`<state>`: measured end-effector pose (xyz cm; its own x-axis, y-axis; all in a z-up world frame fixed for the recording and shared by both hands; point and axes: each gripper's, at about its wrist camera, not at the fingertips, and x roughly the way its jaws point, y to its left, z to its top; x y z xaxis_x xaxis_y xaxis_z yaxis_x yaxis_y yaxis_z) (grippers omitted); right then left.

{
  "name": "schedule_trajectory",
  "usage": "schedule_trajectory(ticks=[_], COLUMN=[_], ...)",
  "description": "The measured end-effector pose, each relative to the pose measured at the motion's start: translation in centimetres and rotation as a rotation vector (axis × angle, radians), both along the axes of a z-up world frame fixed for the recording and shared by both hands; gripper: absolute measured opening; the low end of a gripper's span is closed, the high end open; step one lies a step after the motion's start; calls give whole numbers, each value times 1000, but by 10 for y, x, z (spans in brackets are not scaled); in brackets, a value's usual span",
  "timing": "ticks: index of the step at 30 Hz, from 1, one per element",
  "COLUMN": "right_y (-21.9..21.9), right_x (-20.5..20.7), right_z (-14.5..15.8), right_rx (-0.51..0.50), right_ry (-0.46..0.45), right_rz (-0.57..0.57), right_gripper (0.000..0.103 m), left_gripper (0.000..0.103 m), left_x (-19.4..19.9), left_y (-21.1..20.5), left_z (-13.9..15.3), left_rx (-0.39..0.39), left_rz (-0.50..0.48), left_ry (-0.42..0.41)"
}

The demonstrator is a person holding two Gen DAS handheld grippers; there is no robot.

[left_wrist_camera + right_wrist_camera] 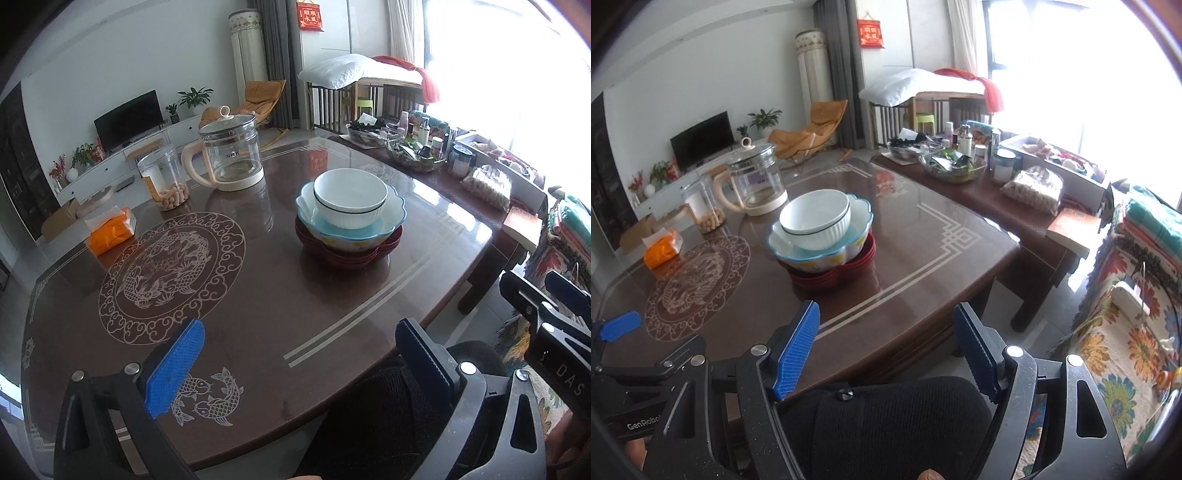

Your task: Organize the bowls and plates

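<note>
At the bottom of each frame, the left gripper (299,365) and right gripper (886,350) are being held spread wide, nothing between their pads. Farther up, at centre frame, a white bowl (350,202) is being carried inside a blue scalloped bowl (391,216) atop red plates (351,256) on the table (258,302). The glazed stack is being judged heavy, slippery and breakable, best gripped at a rim.

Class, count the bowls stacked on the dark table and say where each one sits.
2: the white bowl sits tilted inside the blue-rimmed bowl, which rests on a stack of red plates. More bowls could be hidden in the stack.
</note>
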<state>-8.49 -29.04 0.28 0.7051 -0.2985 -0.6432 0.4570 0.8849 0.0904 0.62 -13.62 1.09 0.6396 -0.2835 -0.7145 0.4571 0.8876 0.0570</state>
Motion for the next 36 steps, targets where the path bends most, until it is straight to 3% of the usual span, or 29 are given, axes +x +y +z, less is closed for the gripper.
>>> schedule_trajectory(ticks=[5, 14, 36], right_y=[10, 3, 15], right_x=[-8, -10, -3], right_z=[24, 16, 11], right_rx=[-58, -9, -11], right_ry=[0, 22, 29], right_rz=[-18, -44, -18], right_gripper=[81, 82, 82], left_gripper=[103, 103, 103], left_x=[-12, 7, 11], left_y=[0, 19, 17], left_z=[18, 8, -7], left_rx=[-37, -79, -21], left_rz=[12, 69, 100], left_ry=[-52, 23, 45])
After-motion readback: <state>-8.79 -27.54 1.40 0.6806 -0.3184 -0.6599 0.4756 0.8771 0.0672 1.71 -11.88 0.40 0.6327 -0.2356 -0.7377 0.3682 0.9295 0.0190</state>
